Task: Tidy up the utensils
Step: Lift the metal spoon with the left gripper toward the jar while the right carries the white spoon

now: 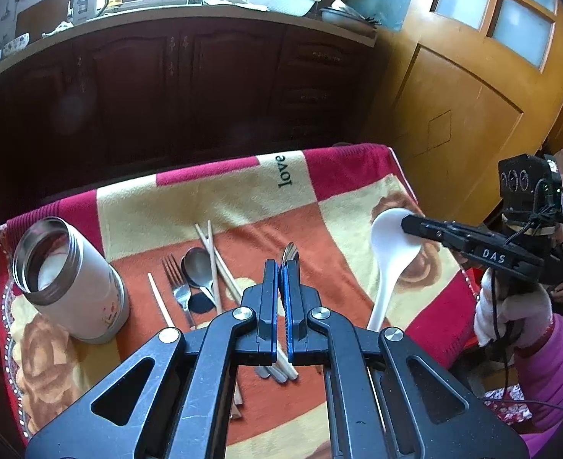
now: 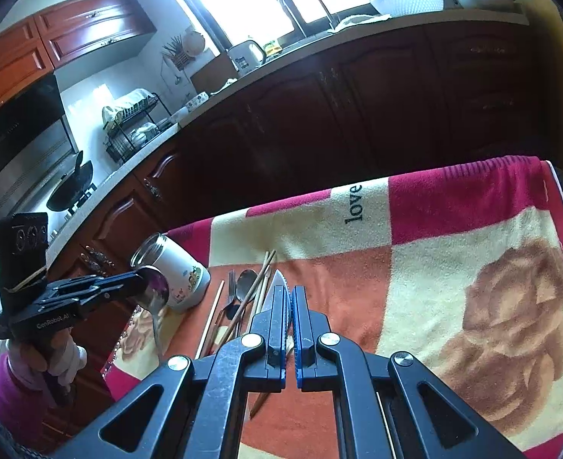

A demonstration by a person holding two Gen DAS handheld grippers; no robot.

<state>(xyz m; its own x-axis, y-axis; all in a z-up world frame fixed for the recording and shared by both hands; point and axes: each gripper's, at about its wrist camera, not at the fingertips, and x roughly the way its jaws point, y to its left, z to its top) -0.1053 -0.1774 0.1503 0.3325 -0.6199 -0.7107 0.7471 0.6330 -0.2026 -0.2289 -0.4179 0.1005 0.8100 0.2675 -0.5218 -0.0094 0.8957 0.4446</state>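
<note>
Left tool [image 1: 280,267] clamped on a metal spoon [image 1: 291,254] — lifted above the blanket-covered surface [image 1: 357,176]. Right tool [image 2: 291,294] clamped on a white ladle [image 1: 390,246]. Open canister [image 1: 71,279] far left; fork [image 1: 178,281], chopsticks [image 1: 214,256] lie beside it.

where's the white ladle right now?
The white ladle is off the blanket, its bowl pinched in the right gripper, at the right of the left wrist view, right of the cutlery pile and far from the steel jar.

Home kitchen: sink tap [image 2: 306,4], wok [image 2: 71,187], dark wood cabinets [image 1: 189,88].
</note>
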